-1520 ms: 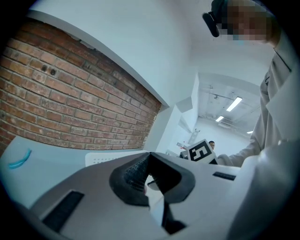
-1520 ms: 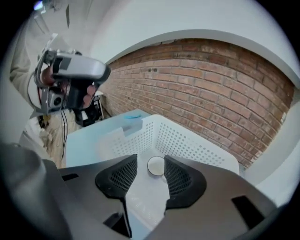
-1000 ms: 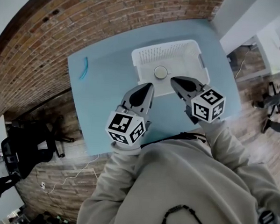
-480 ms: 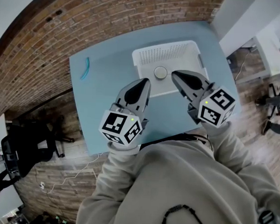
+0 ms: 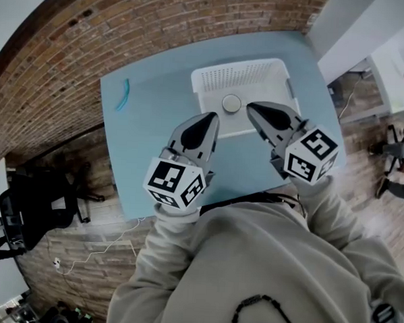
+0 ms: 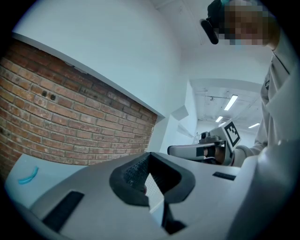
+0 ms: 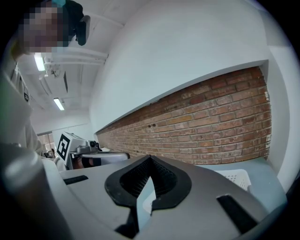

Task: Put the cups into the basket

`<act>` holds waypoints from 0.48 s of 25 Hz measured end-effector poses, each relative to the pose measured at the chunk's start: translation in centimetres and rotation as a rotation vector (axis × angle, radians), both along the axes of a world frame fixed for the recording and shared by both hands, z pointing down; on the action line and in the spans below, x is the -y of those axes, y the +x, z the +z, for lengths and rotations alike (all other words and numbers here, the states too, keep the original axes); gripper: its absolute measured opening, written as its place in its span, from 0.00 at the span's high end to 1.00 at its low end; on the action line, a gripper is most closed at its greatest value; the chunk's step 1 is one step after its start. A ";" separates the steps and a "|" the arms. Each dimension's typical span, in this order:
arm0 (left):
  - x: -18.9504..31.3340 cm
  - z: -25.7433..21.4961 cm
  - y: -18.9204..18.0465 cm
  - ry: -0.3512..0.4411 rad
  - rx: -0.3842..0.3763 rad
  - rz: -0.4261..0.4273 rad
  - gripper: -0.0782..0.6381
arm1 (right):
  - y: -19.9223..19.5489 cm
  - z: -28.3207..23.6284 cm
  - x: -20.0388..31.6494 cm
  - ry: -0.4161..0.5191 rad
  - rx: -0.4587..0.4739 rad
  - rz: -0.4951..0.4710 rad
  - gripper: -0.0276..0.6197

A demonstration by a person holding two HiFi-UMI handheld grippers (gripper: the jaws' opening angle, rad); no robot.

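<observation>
A white perforated basket [image 5: 274, 72] stands on the far half of the light blue table [image 5: 150, 128]. One cup [image 5: 231, 103] sits inside it, seen from above as a pale round rim. My left gripper [image 5: 210, 117] hovers just short of the basket's near left corner, jaws shut, nothing held. My right gripper [image 5: 252, 109] hangs over the basket's near edge, right of the cup, also shut and empty. In the left gripper view the jaws [image 6: 149, 154] meet at the tip. In the right gripper view the jaws [image 7: 150, 158] are closed too, and the basket [image 7: 236, 178] shows at the lower right.
A curved blue strip [image 5: 122, 96] lies near the table's far left corner. A brick wall [image 5: 73, 43] runs behind the table. Dark chairs [image 5: 38, 196] stand on the floor to the left, and a person [image 5: 401, 158] sits at the far right.
Both grippers drew back a little toward me and apart from one second ago; over the last half second they hardly moved. The cup stays in the basket.
</observation>
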State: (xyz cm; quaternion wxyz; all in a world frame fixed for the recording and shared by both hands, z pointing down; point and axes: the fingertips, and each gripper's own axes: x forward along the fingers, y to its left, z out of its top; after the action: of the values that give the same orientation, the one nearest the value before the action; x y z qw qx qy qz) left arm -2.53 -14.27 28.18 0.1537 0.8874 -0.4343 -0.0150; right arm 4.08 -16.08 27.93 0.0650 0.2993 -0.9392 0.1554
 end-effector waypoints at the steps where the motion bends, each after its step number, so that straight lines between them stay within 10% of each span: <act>1: 0.0 0.0 0.1 0.000 0.000 0.000 0.90 | 0.0 0.0 0.0 -0.002 -0.001 -0.002 0.95; 12: 0.1 0.1 0.8 -0.004 -0.002 0.001 0.90 | 0.3 0.3 0.1 -0.009 -0.021 -0.023 0.95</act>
State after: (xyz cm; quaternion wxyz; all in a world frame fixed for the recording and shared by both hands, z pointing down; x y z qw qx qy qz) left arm -1.78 -14.35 28.26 0.1561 0.8873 -0.4338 -0.0147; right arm 4.40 -16.22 28.22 0.0780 0.2898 -0.9411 0.1559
